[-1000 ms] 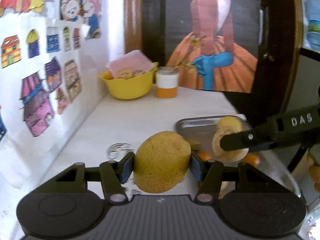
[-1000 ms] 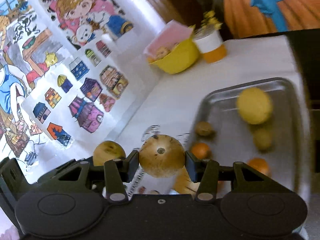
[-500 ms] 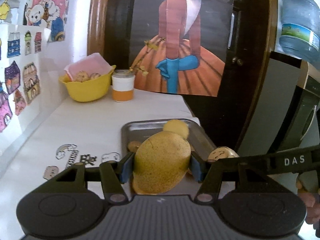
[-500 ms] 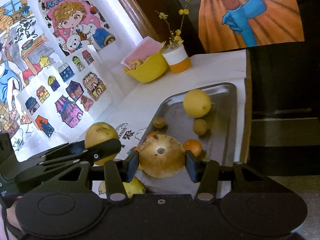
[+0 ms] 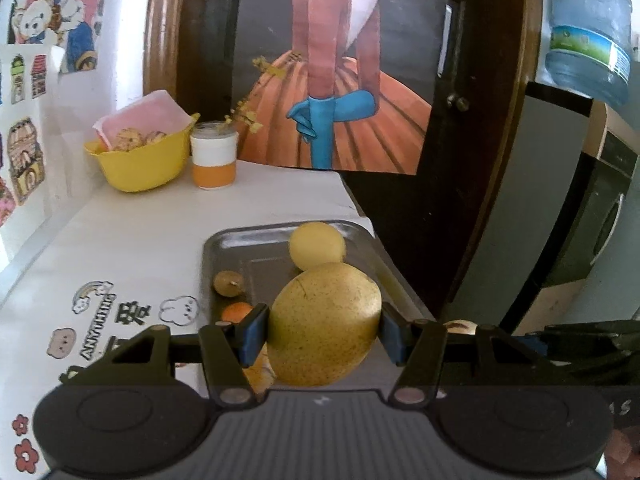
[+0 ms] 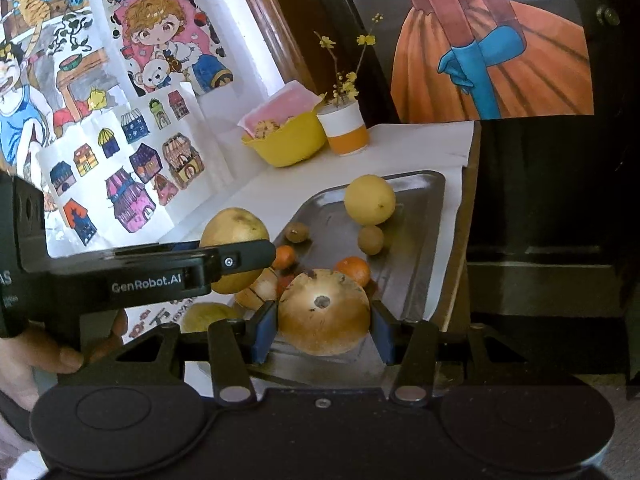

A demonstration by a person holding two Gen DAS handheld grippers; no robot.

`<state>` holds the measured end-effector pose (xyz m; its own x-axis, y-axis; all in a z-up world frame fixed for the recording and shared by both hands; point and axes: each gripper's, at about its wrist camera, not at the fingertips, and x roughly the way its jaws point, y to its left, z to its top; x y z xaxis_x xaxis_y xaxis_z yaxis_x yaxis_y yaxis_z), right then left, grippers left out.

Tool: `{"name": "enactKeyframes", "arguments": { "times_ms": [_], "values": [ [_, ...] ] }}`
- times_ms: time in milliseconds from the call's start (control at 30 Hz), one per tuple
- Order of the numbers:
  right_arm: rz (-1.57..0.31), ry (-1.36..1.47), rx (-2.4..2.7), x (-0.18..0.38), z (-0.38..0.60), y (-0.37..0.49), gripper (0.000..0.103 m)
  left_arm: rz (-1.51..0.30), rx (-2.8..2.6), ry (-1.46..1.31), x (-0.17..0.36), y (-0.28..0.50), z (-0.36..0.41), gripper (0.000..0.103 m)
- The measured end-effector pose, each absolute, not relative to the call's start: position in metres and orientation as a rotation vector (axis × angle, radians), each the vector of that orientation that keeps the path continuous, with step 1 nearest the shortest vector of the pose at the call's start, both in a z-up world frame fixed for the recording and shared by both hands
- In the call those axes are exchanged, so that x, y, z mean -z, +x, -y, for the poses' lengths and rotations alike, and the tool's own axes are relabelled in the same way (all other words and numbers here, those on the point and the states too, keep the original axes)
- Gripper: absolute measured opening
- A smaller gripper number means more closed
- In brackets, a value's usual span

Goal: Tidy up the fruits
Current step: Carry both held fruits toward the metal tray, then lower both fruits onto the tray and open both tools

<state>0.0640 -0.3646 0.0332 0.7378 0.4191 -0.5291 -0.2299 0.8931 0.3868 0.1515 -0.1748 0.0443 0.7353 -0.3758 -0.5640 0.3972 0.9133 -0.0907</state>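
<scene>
We see the tray (image 6: 420,216) on the table (image 5: 140,236); bowl (image 5: 140,168) behind it, cup (image 5: 212,160) right of the bowl.

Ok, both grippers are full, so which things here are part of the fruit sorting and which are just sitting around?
Part of the job:
- yellow pear in the left gripper
- brown pear in the right gripper
- metal tray
- lemon, oranges, small brown fruits on it

Just lying about:
- yellow bowl of cookies
- flower cup
- wall drawings
- water jug

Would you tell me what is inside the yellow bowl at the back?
The yellow bowl holds pink paper and a few round brownish pieces; anything under the paper is hidden.
</scene>
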Motion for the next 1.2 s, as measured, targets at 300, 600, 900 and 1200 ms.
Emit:
{"name": "enactKeyframes", "arguments": {
  "times_ms": [300, 600, 900, 1200],
  "values": [
    [-0.604, 0.21, -0.324, -0.023, 0.365, 0.053, 0.051, -0.66, 0.458, 0.052, -0.03, 0.156, 0.194, 0.062],
    [-0.574, 0.106, -0.304, -0.013, 0.355, 0.046, 0.051, -0.735, 0.483, 0.069, -0.015, 0.154, 0.2, 0.062],
    [-0.578, 0.067, -0.295, -0.006, 0.346, 0.048, 0.051, -0.757, 0.452, 0.097, -0.008, 0.154, 0.197, 0.062],
    [-0.569, 0.01, -0.274, -0.004, 0.338, 0.049, 0.052, -0.748, 0.457, 0.133, -0.007, 0.15, 0.201, 0.063]
  ]
}}
